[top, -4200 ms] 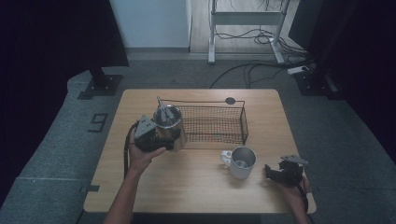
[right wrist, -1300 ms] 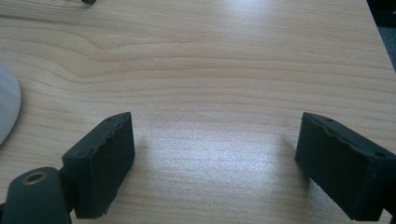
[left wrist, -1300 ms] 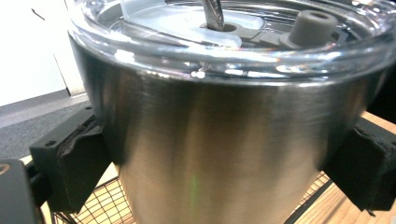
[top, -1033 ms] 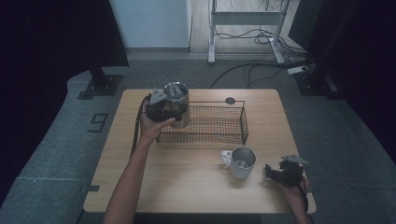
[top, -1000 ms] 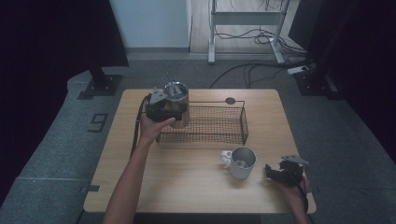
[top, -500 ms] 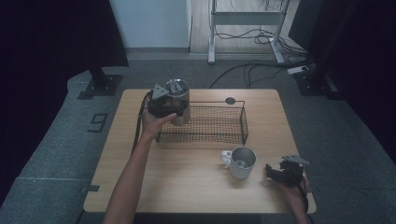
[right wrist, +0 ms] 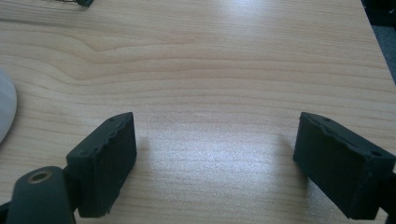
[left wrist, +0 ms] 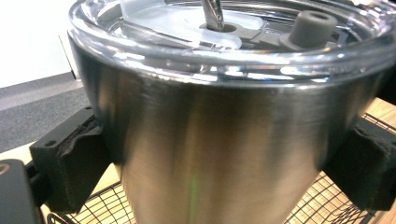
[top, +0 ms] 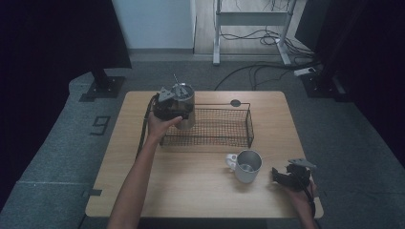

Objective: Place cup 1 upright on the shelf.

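A light wooden table [top: 191, 191] is standing on a grey carpeted floor [top: 62, 157]. Black curtains [top: 52, 38] are hanging at the left, and more dark drapery [top: 367, 57] is closing off the right. A pale wall [top: 155, 24] is catching soft light at the back, beside a white metal frame [top: 250, 19] with black cables [top: 258, 71] trailing across the floor.

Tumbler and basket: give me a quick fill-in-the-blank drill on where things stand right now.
1. The left claw is shut on the steel ____, over the left end of the basket.
2. The tumbler wears a clear ____ with a straw through it.
3. The right claw is ____, with bare table between its jaws.
4. The mug stands on the table, ____ the basket.

Missing words: tumbler; lid; open; outside
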A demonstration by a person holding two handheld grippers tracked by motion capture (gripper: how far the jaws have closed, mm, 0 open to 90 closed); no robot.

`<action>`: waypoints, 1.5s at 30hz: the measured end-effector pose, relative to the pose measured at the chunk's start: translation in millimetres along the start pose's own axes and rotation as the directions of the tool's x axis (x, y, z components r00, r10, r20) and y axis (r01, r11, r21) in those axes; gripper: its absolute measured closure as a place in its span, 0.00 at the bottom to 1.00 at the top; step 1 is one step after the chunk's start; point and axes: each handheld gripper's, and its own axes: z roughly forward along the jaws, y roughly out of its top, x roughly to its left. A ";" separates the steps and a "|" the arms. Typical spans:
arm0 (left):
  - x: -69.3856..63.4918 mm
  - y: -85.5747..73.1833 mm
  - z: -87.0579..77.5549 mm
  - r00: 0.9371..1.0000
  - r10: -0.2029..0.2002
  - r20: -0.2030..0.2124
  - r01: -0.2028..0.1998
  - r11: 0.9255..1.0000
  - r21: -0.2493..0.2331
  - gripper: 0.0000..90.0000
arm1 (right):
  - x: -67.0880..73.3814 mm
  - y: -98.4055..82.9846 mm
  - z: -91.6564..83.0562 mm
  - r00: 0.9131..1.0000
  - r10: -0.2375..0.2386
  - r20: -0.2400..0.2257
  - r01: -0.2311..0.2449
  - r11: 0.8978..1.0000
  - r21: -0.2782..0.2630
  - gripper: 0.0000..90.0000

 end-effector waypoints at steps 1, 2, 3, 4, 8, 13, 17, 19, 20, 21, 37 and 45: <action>0.1 -0.5 0.7 1.000 -0.001 -0.001 0.001 1.000 0.001 0.05 | 0.0 0.0 0.0 1.000 0.000 0.000 0.000 1.000 0.000 0.14; 0.3 -1.0 1.4 1.000 0.000 -0.004 0.000 1.000 0.003 0.05 | 0.0 0.0 0.0 1.000 0.000 0.000 0.000 1.000 0.000 0.14; 0.3 -1.2 1.7 1.000 0.000 -0.004 0.000 1.000 0.004 0.05 | 0.0 0.0 0.0 1.000 0.000 0.000 0.000 1.000 0.000 0.14; 0.2 -1.6 2.0 1.000 -0.001 -0.003 0.001 1.000 0.004 0.05 | 0.0 0.0 0.0 1.000 0.000 0.000 0.000 1.000 0.000 0.14; -0.3 -3.8 3.4 1.000 0.004 -0.004 -0.003 1.000 0.003 0.05 | 0.0 0.0 0.0 1.000 0.000 0.000 0.000 1.000 0.000 0.14; 1.3 -8.6 6.9 1.000 -0.004 -0.011 0.005 1.000 0.015 0.05 | 0.0 0.0 0.0 1.000 0.001 0.000 -0.001 1.000 0.000 0.14; 3.1 -13.7 9.9 1.000 -0.013 -0.013 0.013 1.000 0.025 0.05 | 0.0 0.0 0.0 1.000 0.000 0.000 0.000 1.000 0.000 0.14; 2.8 -16.0 11.1 1.000 -0.014 -0.008 0.015 1.000 0.028 0.05 | 0.0 0.0 0.0 1.000 0.000 0.000 0.000 1.000 0.000 0.14; 2.3 -17.1 11.8 1.000 -0.011 -0.010 0.012 0.999 0.030 0.05 | 0.0 0.0 0.0 1.000 0.000 0.000 0.000 1.000 0.000 0.14; 1.9 -18.1 12.6 1.000 -0.010 -0.010 0.010 0.999 0.035 0.05 | 0.0 0.0 0.0 1.000 0.000 0.000 0.000 1.000 0.000 0.14; 3.1 -31.6 15.9 1.000 -0.020 -0.012 0.021 0.998 0.058 0.05 | 0.0 0.0 0.0 1.000 0.001 0.000 -0.001 1.000 0.000 0.14; 3.2 -39.5 16.6 1.000 -0.027 -0.014 0.028 0.997 0.068 0.05 | 0.0 0.0 0.0 1.000 0.000 0.001 0.000 1.000 0.000 0.14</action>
